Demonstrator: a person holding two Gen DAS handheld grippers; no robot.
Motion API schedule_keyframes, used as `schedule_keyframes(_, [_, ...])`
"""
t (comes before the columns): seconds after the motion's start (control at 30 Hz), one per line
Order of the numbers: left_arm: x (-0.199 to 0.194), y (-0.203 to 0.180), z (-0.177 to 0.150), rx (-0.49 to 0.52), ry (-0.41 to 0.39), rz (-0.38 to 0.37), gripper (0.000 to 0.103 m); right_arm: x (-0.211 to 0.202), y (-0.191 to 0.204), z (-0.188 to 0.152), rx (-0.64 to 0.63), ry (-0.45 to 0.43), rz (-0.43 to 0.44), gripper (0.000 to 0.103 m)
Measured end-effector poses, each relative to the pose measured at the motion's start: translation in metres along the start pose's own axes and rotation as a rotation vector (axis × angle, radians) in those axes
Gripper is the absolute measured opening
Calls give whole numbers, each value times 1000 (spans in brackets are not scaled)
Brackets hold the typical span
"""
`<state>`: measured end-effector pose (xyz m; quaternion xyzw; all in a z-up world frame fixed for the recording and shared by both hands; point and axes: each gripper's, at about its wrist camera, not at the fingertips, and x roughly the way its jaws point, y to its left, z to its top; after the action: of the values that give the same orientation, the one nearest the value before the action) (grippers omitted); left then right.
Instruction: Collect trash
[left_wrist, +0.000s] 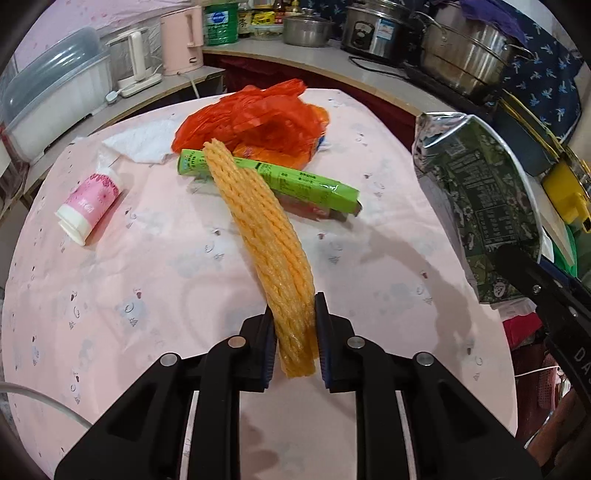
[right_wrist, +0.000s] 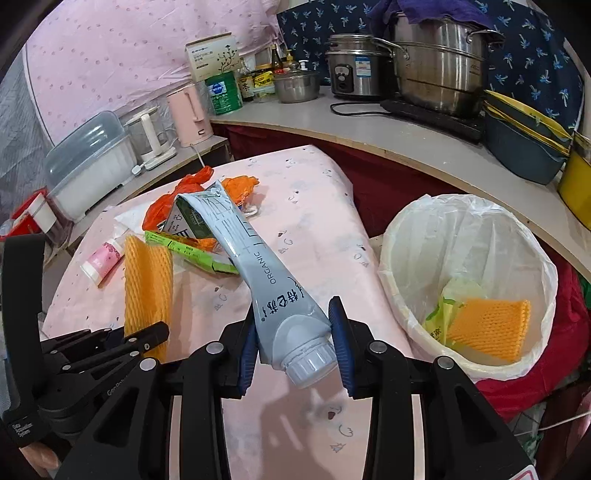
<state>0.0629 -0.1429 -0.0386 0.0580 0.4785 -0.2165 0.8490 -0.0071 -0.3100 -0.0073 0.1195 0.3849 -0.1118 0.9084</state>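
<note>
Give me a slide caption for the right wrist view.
Right gripper holds a flattened milk carton beside the lined bin.

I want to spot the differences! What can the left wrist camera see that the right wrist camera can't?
Only the left wrist view shows the left gripper from behind, clamped on the foam net. Only the right wrist view shows the bin, with another net inside, and the carton's cap. Both show the carton in the right gripper, the green box, the orange bag and the pink tube.
</note>
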Motion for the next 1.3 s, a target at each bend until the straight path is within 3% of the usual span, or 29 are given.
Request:
schedule_keyframes(0.37, [-18, -88, 14, 158, -52, -100, 18, -30, -73, 5, 136, -67, -97, 35])
schedule_keyframes(0.87, [-5, -200, 27, 348, -62, -209, 18, -49, -171, -5, 276, -97, -254, 35])
schedule_keyframes(1.17, [17, -237, 34, 414, -21, -268, 20, -40, -203, -11, 325, -77, -296, 35])
schedule_keyframes(1.3, [26, -242, 38, 426, -11, -268, 28, -32, -210, -10, 335, -68, -298, 35])
